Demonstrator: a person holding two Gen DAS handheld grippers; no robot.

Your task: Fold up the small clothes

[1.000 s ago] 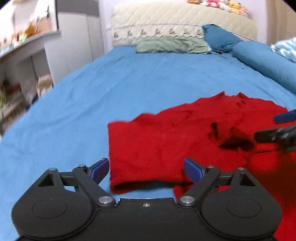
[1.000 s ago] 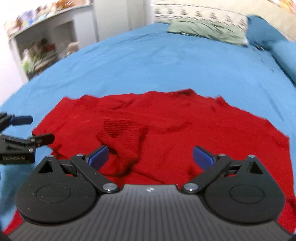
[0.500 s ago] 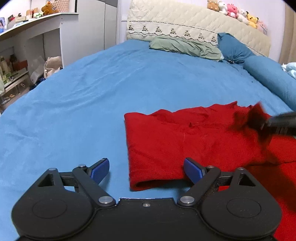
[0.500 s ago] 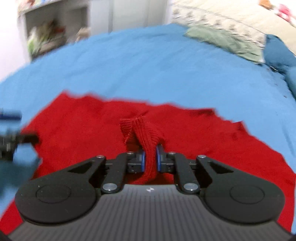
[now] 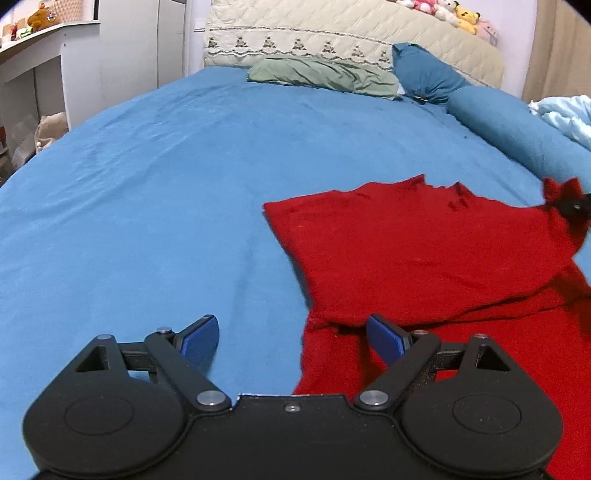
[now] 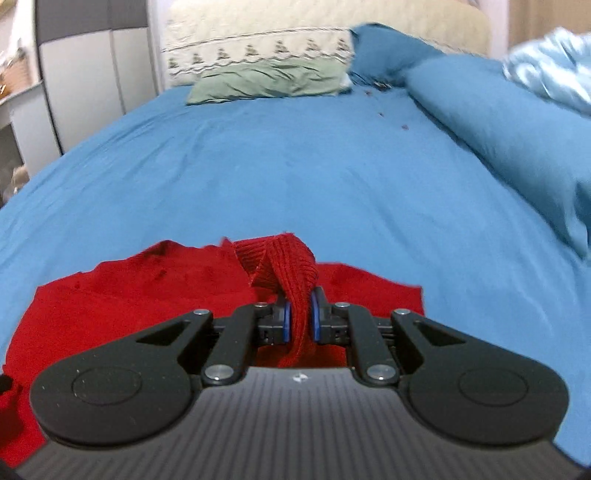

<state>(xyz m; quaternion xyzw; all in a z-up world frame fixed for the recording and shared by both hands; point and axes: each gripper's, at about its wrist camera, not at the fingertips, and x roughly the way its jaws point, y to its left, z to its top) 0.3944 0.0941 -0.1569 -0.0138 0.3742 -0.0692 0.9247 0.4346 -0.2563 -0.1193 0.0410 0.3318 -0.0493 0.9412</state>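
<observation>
A red knit sweater (image 5: 417, 251) lies partly folded on the blue bed sheet (image 5: 166, 184). My left gripper (image 5: 291, 339) is open and empty, low over the sweater's near left edge. My right gripper (image 6: 299, 325) is shut on the sweater's ribbed red cuff (image 6: 291, 266) and holds it lifted above the garment (image 6: 122, 306). In the left wrist view the right gripper (image 5: 570, 206) shows at the far right edge with red cloth bunched at its tip.
A green pillow (image 5: 321, 74) and a dark blue pillow (image 5: 424, 74) lie by the quilted headboard (image 5: 351, 33). A blue bolster (image 6: 498, 122) and a light blue blanket (image 6: 546, 77) lie along the right. White shelves (image 5: 40, 74) stand left of the bed.
My right gripper closed on the sweater's cuff and carried it up and to the right, across the garment. My left gripper stayed open and drew back toward the left edge.
</observation>
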